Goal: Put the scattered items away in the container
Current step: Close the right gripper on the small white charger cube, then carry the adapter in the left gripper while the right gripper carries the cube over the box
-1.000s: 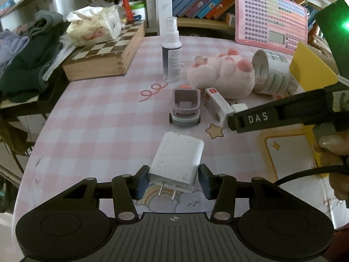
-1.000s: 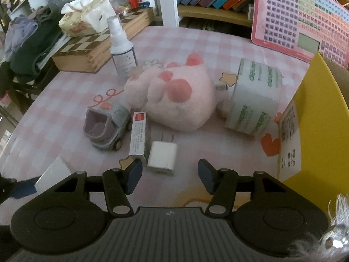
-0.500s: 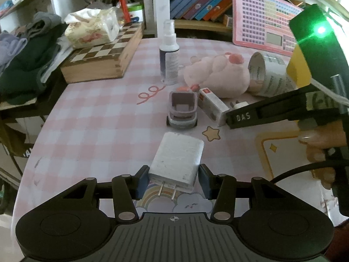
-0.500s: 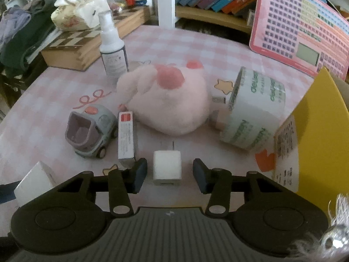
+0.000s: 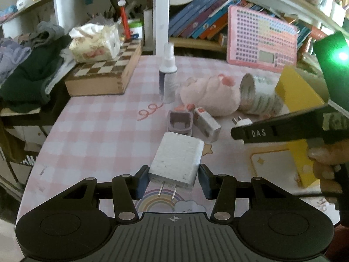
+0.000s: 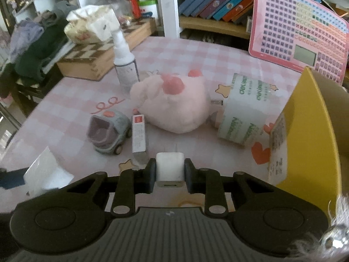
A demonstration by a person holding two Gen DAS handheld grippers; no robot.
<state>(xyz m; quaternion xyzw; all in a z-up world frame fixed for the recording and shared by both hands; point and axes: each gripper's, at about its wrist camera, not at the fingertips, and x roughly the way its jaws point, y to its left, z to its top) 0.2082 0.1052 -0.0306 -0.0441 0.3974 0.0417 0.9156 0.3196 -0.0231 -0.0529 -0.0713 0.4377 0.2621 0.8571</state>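
Chargers are the items in hand. Left gripper [image 5: 173, 180] is clamped on the large white charger [image 5: 177, 160] across its flat sides near the pronged end, clear of the tabletop [image 5: 98, 131]. Judged light, rigid and smooth-shelled; a grip across the broad flats, off the prongs, suits it. Right gripper [image 6: 170, 172] has just been closing and now pinches the small white charger [image 6: 169, 167] by its side faces, low over the tabletop. Same handling judgement: light, hard, somewhat slippery. Yellow container [image 6: 314, 135] stands open at right, near the right gripper. Left wrist view alone shows the large charger's prongs and the hand [image 5: 325, 166] carrying the right gripper; right wrist view alone shows the container's inside wall and the small charger's port end.
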